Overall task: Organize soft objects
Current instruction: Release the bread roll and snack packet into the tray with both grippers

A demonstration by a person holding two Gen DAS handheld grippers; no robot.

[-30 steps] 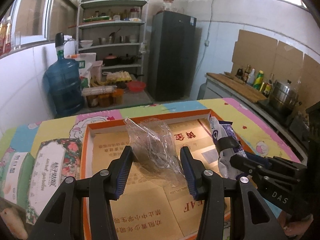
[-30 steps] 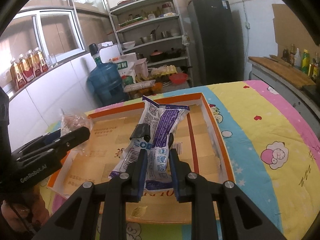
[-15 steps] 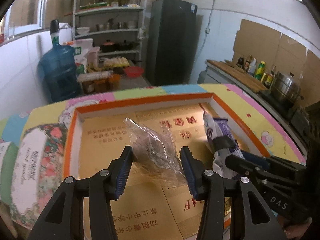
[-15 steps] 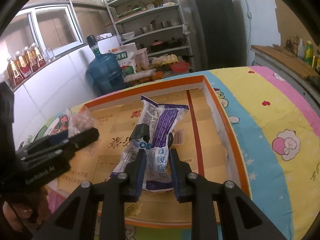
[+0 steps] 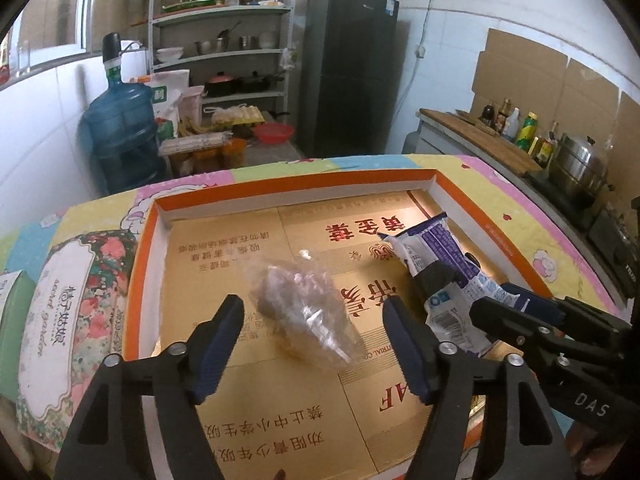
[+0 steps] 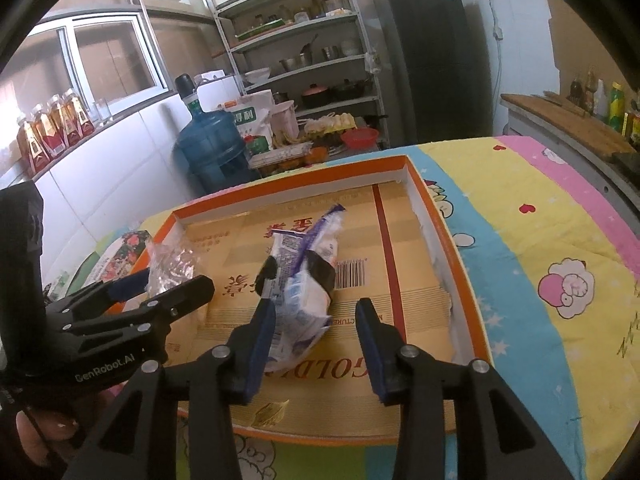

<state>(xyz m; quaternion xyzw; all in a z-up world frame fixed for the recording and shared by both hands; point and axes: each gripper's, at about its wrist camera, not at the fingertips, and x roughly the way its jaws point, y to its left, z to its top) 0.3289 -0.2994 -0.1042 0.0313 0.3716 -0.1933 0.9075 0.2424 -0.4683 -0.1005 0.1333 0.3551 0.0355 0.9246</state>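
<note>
Now clear bag (image 5: 298, 306) between opening left tool (image 5: 312, 322), untouched

A tiled kitchen in daylight

White walls, a dark fridge (image 5: 352, 68) beside a metal shelf rack (image 5: 224, 40) (crowded with pots), a blue water jug (image 5: 120, 136), windows upper left.
</note>
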